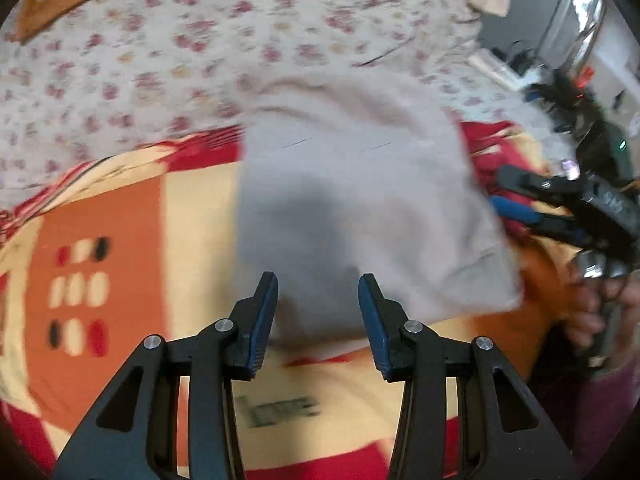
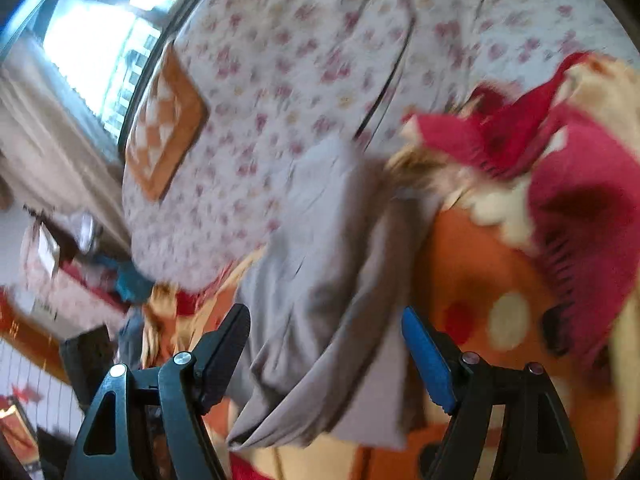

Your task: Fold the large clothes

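A light grey garment point(image 1: 352, 200) lies folded flat on a red, orange and cream blanket point(image 1: 120, 248). My left gripper point(image 1: 318, 284) is open and empty, hovering over the garment's near edge. In the left wrist view the right gripper point(image 1: 508, 192) is at the garment's right side, its jaws apart. In the right wrist view the garment point(image 2: 320, 280) lies in layered folds between and ahead of the open right gripper point(image 2: 326, 320), which holds nothing.
A floral bedsheet point(image 1: 200, 60) covers the bed beyond the blanket. An orange patterned cushion point(image 2: 164, 128) lies on it. A bunched red blanket edge point(image 2: 560, 184) rises right of the garment. Room clutter and a window point(image 2: 100, 52) lie off the bed's edge.
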Tool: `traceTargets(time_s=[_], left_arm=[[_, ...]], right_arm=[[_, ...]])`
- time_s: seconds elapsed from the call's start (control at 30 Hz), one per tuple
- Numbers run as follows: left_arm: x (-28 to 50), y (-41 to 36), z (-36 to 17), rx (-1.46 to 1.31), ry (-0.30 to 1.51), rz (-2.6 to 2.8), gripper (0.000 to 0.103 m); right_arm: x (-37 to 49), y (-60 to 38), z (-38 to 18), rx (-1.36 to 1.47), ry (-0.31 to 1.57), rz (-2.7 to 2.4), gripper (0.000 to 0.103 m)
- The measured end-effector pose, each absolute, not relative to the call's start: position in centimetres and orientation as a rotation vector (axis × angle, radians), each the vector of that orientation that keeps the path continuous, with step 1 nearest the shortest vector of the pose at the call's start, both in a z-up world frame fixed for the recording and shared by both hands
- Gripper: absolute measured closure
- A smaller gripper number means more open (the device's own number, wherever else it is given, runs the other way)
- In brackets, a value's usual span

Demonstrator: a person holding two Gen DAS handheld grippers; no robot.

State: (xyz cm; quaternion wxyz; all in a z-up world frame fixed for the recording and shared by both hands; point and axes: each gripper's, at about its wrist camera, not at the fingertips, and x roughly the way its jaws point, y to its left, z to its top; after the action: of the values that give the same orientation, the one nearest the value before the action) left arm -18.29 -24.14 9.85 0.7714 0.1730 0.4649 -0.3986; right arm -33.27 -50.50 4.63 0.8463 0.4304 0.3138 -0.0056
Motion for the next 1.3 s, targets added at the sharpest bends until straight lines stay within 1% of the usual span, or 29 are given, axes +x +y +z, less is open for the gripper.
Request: traceTargets(time_s=[0.1,0.23,0.33,0.43,0.5,0.53,0.57,0.6,0.63,0.73,0.8,0.83,0.87,1.0,1.07,1.1,1.13,1.17,1.2,1.3], left_arm=[[-17.6,-23.3,8.0,0.363,1.053,-0.833,0.062],[-17.0,-23.0,6.9,0.331,1.058,-0.829,0.062],[-17.2,-23.3,6.9,0.334,1.046,-0.825,0.062],[-17.1,-23.1,7.4,0.332,1.021,-0.825,0.062],[-16.6,-23.3,7.4,0.313,1.024,-0.818,0.062],[-16.3,-23.5,7.3,0.297,1.032,-0.811,0.062],[-16.0,-23.6,7.2,0.277,1.04,-0.804,0.062],[-15.8,-23.8,7.2,0.265,1.046,-0.795,0.062],[-15.5,-23.9,7.2,0.256,1.057,-0.782,0.062],[-15.7,-23.6,7.8,0.24,1.058,-0.798,0.062],[-16.0,-23.3,8.0,0.251,1.032,-0.808,0.06],[-16.1,-23.4,7.7,0.251,1.028,-0.812,0.052],[-16.1,-23.6,7.0,0.247,1.037,-0.816,0.049],[-16.5,-24.4,5.2,0.27,1.057,-0.823,0.048],[-16.5,-24.3,5.4,0.284,1.048,-0.82,0.048],[-16.5,-24.1,5.7,0.291,1.046,-0.822,0.048],[-16.5,-24.0,6.3,0.295,1.037,-0.825,0.048],[-16.3,-24.0,6.9,0.29,1.023,-0.826,0.048],[-16.2,-24.0,7.4,0.281,1.007,-0.827,0.048],[-15.3,-24.8,8.7,0.249,0.986,-0.829,0.048]], right_arm=[[-31.9,-49.6,3.9,0.894,0.712,-0.039,0.027],[-31.0,-48.9,3.6,0.876,0.735,-0.04,0.027],[-30.8,-47.6,4.2,0.841,0.767,-0.032,0.027],[-31.5,-46.3,5.2,0.81,0.741,-0.02,0.027],[-31.4,-45.1,5.3,0.773,0.757,-0.008,0.027],[-30.9,-44.4,4.9,0.748,0.781,-0.005,0.029],[-30.3,-44.0,4.5,0.727,0.796,-0.01,0.034],[-29.7,-43.6,4.0,0.704,0.806,-0.019,0.055],[-29.5,-43.5,3.7,0.683,0.813,-0.027,0.072],[-29.7,-43.7,4.2,0.617,0.791,-0.072,0.091],[-31.1,-44.3,5.5,0.568,0.76,-0.089,0.093],[-31.6,-44.8,5.5,0.555,0.761,-0.11,0.093],[-31.7,-45.7,4.7,0.563,0.783,-0.137,0.093],[-31.2,-47.1,1.4,0.621,0.858,-0.164,0.093],[-31.6,-47.2,1.8,0.636,0.844,-0.153,0.093],[-32.0,-47.6,2.2,0.665,0.819,-0.135,0.09],[-32.5,-48.0,2.6,0.701,0.79,-0.115,0.074],[-33.0,-48.4,2.9,0.717,0.773,-0.117,0.063],[-33.2,-48.6,3.4,0.732,0.743,-0.131,0.048],[-32.8,-49.5,3.9,0.757,0.707,-0.137,0.048]])
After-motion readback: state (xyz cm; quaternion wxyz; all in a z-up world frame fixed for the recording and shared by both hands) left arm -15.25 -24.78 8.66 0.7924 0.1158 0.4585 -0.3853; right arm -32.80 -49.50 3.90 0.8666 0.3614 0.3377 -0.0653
